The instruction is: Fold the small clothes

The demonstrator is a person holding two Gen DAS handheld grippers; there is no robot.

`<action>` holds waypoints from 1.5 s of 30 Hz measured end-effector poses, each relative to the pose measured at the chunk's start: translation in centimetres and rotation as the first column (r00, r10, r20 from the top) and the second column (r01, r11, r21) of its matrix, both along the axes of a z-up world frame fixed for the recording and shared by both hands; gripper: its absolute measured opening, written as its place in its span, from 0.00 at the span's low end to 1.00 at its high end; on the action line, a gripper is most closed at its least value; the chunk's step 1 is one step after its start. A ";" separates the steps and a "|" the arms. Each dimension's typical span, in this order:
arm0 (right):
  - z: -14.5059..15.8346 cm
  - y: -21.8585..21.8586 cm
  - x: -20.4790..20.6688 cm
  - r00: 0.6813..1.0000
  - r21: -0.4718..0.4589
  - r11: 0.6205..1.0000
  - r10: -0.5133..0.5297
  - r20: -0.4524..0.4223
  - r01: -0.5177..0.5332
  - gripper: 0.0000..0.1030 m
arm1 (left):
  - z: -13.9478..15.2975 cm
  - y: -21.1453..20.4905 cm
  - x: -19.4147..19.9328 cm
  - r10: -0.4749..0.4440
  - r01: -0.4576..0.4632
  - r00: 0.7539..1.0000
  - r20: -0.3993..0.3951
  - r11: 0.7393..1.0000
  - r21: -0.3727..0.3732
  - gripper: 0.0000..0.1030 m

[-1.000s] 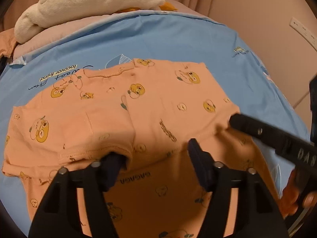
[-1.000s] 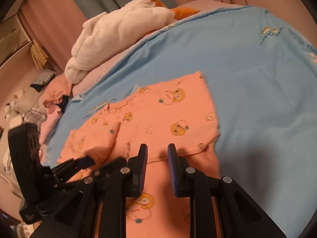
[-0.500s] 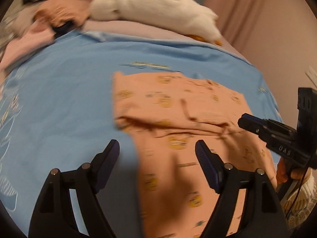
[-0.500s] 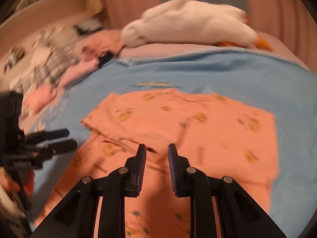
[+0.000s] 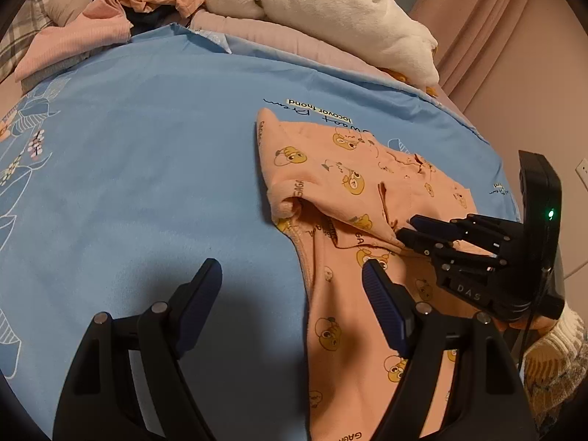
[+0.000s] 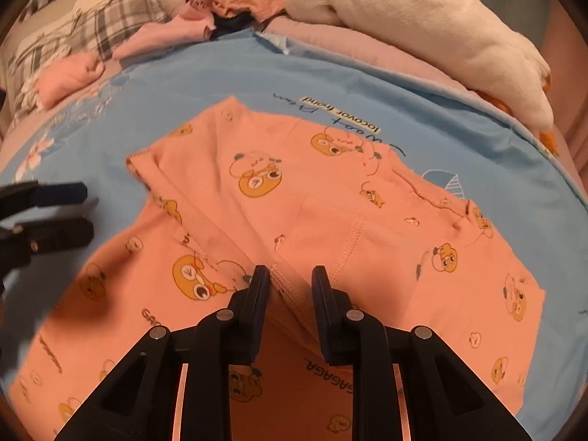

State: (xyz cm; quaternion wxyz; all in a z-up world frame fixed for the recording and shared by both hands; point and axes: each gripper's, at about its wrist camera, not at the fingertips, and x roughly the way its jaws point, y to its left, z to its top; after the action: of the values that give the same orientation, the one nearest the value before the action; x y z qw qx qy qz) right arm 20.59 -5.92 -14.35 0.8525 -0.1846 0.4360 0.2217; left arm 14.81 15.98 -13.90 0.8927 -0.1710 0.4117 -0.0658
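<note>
The peach cartoon-print cotton garment (image 6: pixel 279 198) lies partly folded on the light blue bedsheet (image 5: pixel 147 154), its long axis toward the holder; the right tongs (image 6: pixel 290 290), narrow, straddle its seam fold, nearer than the wide, empty left tongs (image 5: pixel 292 283).

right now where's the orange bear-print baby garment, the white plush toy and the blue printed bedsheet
orange bear-print baby garment (image 6: pixel 330 198), right wrist view, flat middle
white plush toy (image 5: pixel 330 11), left wrist view, body
blue printed bedsheet (image 5: pixel 147 147), left wrist view, bare area
</note>
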 end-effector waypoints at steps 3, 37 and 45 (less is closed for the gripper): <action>0.0 -0.3 0.1 1.000 0.029 1.000 -0.010 0.009 0.009 0.11 | -0.1 0.1 0.0 0.007 -0.007 1.000 -0.008 1.000 -0.008 0.77; 2.0 -21.7 -1.2 0.818 0.557 0.619 -0.529 -0.225 0.554 0.06 | -0.2 -1.5 0.4 -0.007 0.008 1.000 -0.029 0.999 0.037 0.77; 0.1 -21.8 0.3 0.773 0.335 0.704 -0.617 -0.147 0.626 0.06 | -0.2 -1.7 0.8 -0.004 0.005 0.999 -0.032 0.999 0.041 0.76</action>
State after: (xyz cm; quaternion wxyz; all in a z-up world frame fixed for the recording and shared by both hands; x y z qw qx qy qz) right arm 20.84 -27.76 -14.22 0.8907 0.1374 0.4333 0.0010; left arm 15.65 14.30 -14.11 0.8891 -0.1530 0.4276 -0.0566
